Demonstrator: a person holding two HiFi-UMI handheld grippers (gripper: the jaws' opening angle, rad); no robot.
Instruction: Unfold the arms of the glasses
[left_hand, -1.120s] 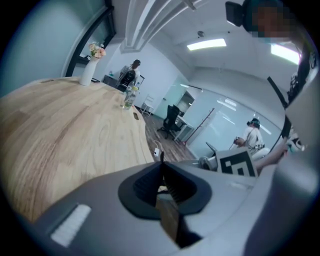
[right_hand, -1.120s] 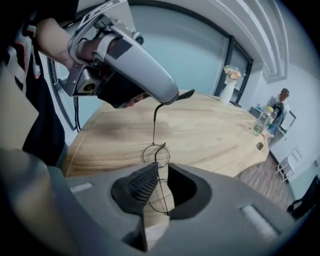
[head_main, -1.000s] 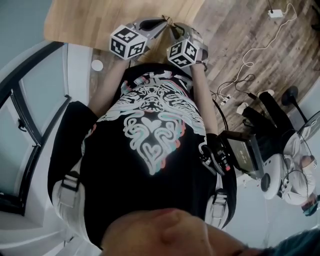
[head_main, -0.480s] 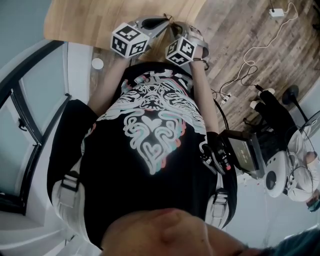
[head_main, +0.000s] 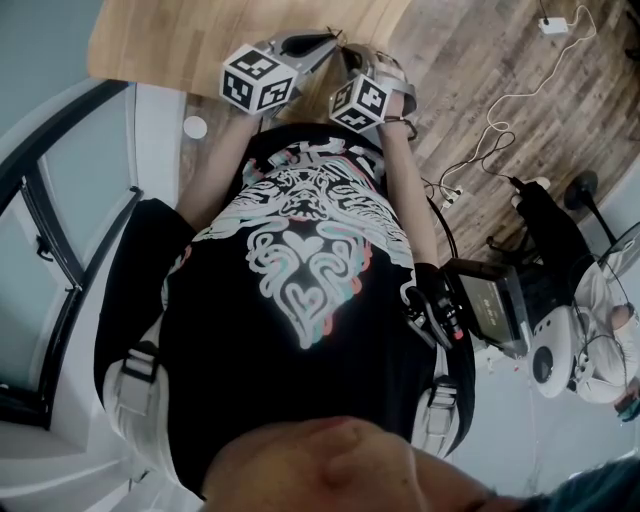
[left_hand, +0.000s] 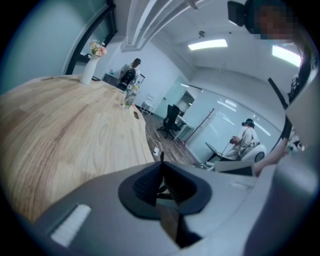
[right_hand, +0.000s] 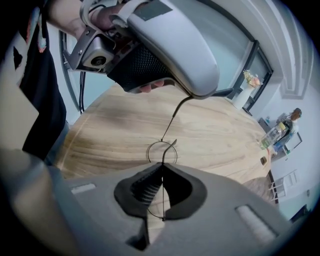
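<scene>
Right gripper (right_hand: 162, 165) pinches the thin black round wire glasses (right_hand: 165, 147), left gripper (left_hand: 161, 161) clamps one arm (right_hand: 175, 117) stretched outward; the other seemingly not yet opened.

Wooden table (left_hand: 60, 130), white vase (left_hand: 89, 73) (with flowers), bottle (left_hand: 129, 98)

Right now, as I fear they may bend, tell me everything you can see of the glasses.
The glasses are thin dark wire, metal by the look, with a round rim. They are held in the air over the wooden table, not touching it. The right gripper has its jaws shut on the frame; one arm runs up into the shut jaws of the left gripper.
</scene>
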